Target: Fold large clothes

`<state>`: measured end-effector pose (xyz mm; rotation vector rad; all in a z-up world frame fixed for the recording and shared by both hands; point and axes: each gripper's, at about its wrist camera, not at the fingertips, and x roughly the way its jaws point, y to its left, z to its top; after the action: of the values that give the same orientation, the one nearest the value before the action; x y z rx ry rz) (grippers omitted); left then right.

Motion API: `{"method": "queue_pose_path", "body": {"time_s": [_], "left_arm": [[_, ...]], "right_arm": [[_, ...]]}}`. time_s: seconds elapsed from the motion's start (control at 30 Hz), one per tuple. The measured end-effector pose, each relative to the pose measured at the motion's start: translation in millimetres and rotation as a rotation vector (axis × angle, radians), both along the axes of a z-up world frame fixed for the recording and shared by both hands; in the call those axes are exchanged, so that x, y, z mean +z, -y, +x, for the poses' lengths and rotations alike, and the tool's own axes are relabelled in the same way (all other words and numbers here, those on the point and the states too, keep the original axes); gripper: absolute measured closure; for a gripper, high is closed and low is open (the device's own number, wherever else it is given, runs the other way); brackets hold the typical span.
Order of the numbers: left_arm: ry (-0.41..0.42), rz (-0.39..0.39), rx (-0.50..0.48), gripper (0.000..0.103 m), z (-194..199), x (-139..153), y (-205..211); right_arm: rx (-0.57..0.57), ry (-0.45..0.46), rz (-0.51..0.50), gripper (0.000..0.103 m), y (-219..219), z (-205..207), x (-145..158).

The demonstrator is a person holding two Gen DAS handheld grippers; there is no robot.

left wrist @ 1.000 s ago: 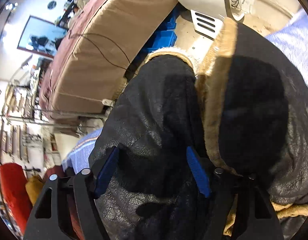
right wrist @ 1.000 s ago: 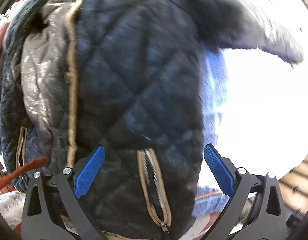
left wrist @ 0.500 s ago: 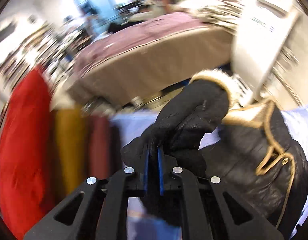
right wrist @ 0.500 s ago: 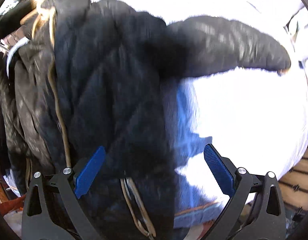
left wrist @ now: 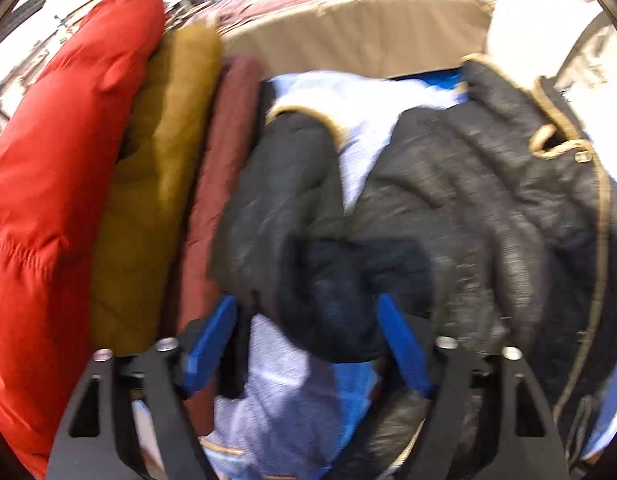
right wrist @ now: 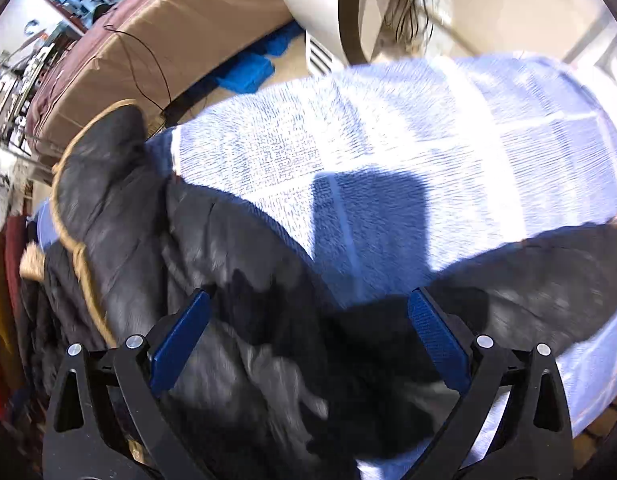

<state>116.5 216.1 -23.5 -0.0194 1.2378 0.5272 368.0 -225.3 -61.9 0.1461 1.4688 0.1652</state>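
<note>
Your left gripper [left wrist: 308,340] has just been opening; its jaws stand wide, the black jacket [left wrist: 448,208] bunched between them, pads off it. Your right gripper [right wrist: 308,340] gapes wide too, the jacket spread below on the blue cloth [right wrist: 388,140].

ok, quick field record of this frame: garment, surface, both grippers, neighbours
garment: black quilted jacket with tan trim, crumpled, unfolded
sleeve: one lies beside the body
surface: light blue cloth
left gripper: open, fingers have just been opening, jacket fabric between them, not pinched
right gripper: open over jacket, nothing gripped
neighbours: red, mustard and maroon padded items stacked alongside
</note>
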Motion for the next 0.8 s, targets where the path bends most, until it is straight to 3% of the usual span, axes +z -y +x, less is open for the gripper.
{"method": "queue_pose_path", "body": {"time_s": [0.07,0.13,0.17,0.2,0.27,0.3,0.4,0.53,0.63,0.7,0.73,0.8], "left_arm": [[0.021,0.028,-0.02,0.023,15,4,7],[0.028,0.04,-0.035,0.02,14,8,5],[0.028,0.044,-0.038,0.02,17,6,3],[0.024,0.042,-0.041,0.02,30,2,-1],[0.016,0.032,-0.043,0.02,34,-5,2],[0.012,0.026,-0.044,0.02,38,-10,4],[0.011,0.008,-0.07,0.02,44,-9,9],[0.041,-0.017,-0.136,0.019,57,-20,30],[0.016,-0.014,-0.179,0.017,64,-39,45],[-0.005,-0.027,-0.198,0.017,67,-51,52],[-0.009,-0.028,-0.205,0.017,66,-54,53],[-0.018,-0.036,-0.219,0.017,62,-61,56]], "right_arm": [[-0.01,-0.073,0.015,0.013,-13,5,-35],[-0.009,-0.119,0.064,0.032,-21,0,-54],[-0.013,-0.119,0.117,0.058,-26,-8,-61],[-0.022,-0.105,0.171,0.073,-26,-13,-58],[-0.042,-0.039,0.181,0.088,-17,-20,-40],[-0.059,-0.007,0.179,0.09,-9,-22,-30],[-0.134,0.085,0.209,0.092,27,-23,9],[-0.2,0.155,0.137,0.092,66,-23,50],[-0.26,0.105,0.138,0.089,82,-25,25],[-0.296,0.048,0.151,0.076,77,-37,-12],[-0.331,0.052,0.162,0.07,82,-44,-10],[-0.377,0.105,0.166,0.048,77,-60,1]]}}
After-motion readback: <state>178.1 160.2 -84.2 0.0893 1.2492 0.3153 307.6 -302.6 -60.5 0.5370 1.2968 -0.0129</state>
